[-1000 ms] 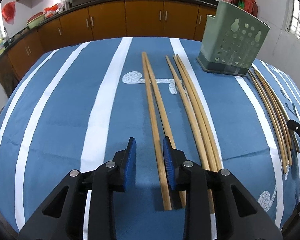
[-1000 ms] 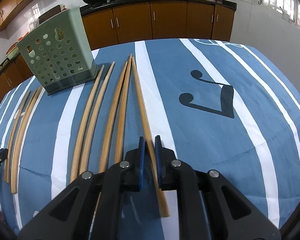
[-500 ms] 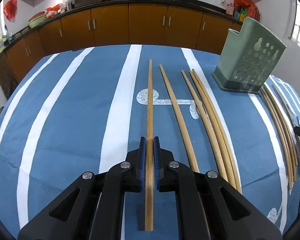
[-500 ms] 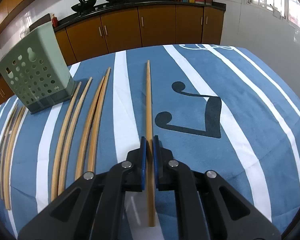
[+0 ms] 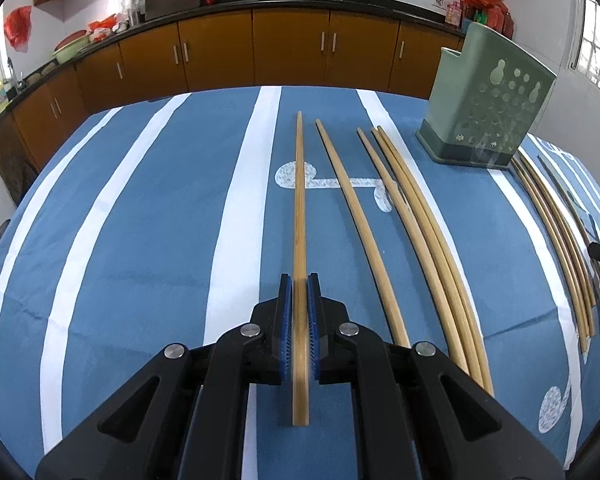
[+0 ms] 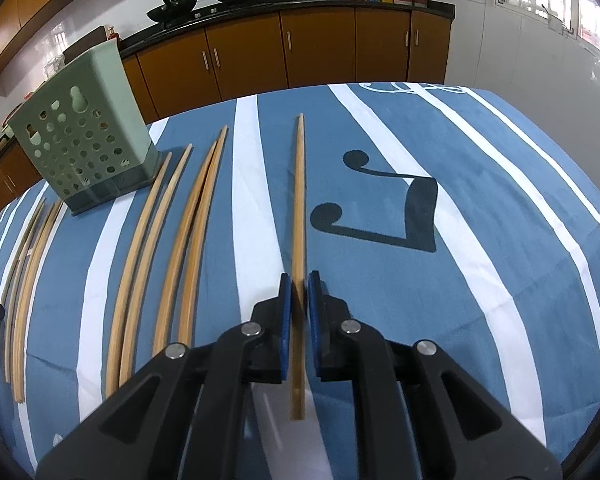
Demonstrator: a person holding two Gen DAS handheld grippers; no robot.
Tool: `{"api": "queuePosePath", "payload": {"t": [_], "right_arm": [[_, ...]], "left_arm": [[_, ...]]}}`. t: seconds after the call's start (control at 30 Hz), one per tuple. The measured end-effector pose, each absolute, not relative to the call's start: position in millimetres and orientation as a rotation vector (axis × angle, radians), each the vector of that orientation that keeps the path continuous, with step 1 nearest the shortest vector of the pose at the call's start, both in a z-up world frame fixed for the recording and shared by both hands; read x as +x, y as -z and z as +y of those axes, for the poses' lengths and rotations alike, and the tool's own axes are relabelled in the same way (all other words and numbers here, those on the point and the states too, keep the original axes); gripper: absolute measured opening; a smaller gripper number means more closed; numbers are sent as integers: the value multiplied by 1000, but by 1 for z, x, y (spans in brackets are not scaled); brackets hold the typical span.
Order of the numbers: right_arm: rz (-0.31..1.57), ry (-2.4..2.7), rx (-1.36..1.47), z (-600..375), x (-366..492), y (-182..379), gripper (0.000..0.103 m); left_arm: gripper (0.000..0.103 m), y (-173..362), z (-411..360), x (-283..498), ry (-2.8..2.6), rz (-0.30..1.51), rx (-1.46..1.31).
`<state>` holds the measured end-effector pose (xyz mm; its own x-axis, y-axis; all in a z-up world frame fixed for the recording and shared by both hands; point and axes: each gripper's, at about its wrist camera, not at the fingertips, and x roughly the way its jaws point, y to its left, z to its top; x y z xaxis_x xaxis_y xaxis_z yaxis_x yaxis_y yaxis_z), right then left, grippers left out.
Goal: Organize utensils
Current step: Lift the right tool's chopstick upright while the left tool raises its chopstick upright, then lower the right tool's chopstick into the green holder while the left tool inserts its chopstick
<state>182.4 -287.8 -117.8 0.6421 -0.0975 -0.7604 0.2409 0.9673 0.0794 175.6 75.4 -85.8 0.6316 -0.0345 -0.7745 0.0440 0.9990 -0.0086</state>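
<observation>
The left gripper (image 5: 299, 294) has just clamped a chopstick (image 5: 299, 200), joining the right gripper (image 6: 299, 292) pinching its own chopstick (image 6: 299, 200), both ready for the holder (image 5: 484, 96).

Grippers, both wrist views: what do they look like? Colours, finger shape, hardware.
Both look identical. The left gripper and right gripper have matte black angular bodies with triangular cut-outs. Each has two black fingers faced with ribbed blue pads on the inner sides. Round silver pivot bolts sit on the linkages, four per gripper. No cables, markings or sleeves show.
</observation>
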Motion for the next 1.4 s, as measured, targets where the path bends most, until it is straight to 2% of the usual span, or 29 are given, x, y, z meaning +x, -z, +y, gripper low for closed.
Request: {"api": "queuePosePath", "payload": {"t": [0.33, 1.07, 1.4], "right_arm": [[808, 176, 192, -290, 170, 104, 8], [450, 179, 173, -297, 141, -2, 8], [393, 164, 151, -297, 151, -28, 8]], "left_arm": [[7, 81, 74, 170, 40, 890, 31], [7, -25, 88, 153, 20, 583, -62], [7, -51, 86, 163, 2, 524, -47]]}}
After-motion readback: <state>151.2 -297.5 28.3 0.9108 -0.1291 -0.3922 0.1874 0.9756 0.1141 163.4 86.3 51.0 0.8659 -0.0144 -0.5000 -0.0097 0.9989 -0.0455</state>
